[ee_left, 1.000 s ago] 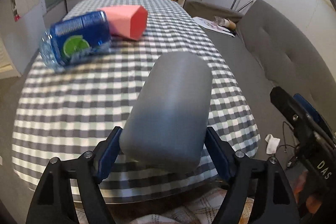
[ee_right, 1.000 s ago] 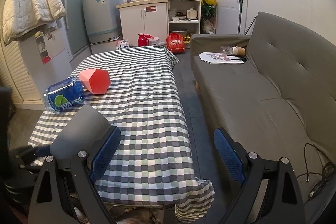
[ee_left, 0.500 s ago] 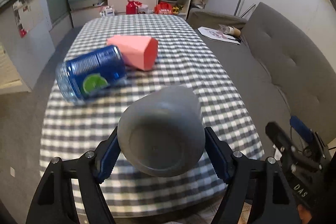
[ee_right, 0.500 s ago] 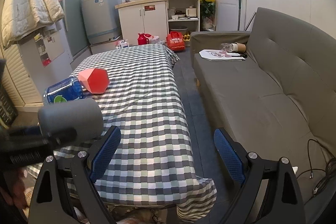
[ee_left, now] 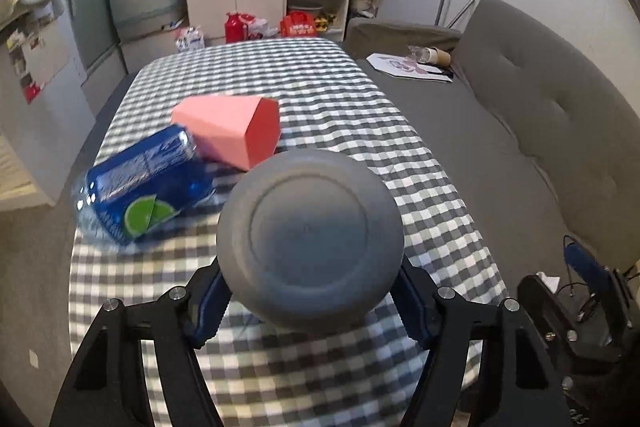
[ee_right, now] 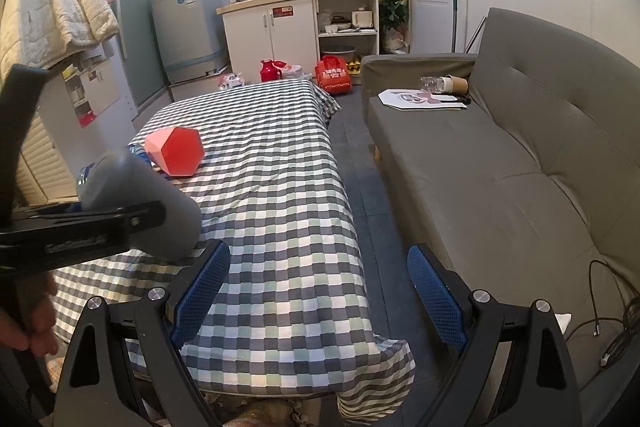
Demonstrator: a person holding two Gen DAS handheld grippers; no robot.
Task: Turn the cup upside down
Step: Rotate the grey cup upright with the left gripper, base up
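My left gripper (ee_left: 310, 301) is shut on a grey cup (ee_left: 310, 239) and holds it in the air above the near end of the checked table (ee_left: 328, 99). The cup's round base faces the left wrist camera. In the right wrist view the cup (ee_right: 136, 199) lies tilted on its side in the left gripper's fingers (ee_right: 100, 223), above the table's near left part. My right gripper (ee_right: 316, 291) is open and empty, over the table's near right edge.
A blue bottle (ee_left: 136, 191) and a pink-red hexagonal box (ee_left: 232, 131) lie on the table beyond the cup. A grey sofa (ee_right: 520, 155) runs along the right, with papers and a paper cup on it. Cabinets and a fridge stand at the back.
The left gripper has turned the cup from side-on to base facing the camera, and has lifted it. The right gripper has barely moved.
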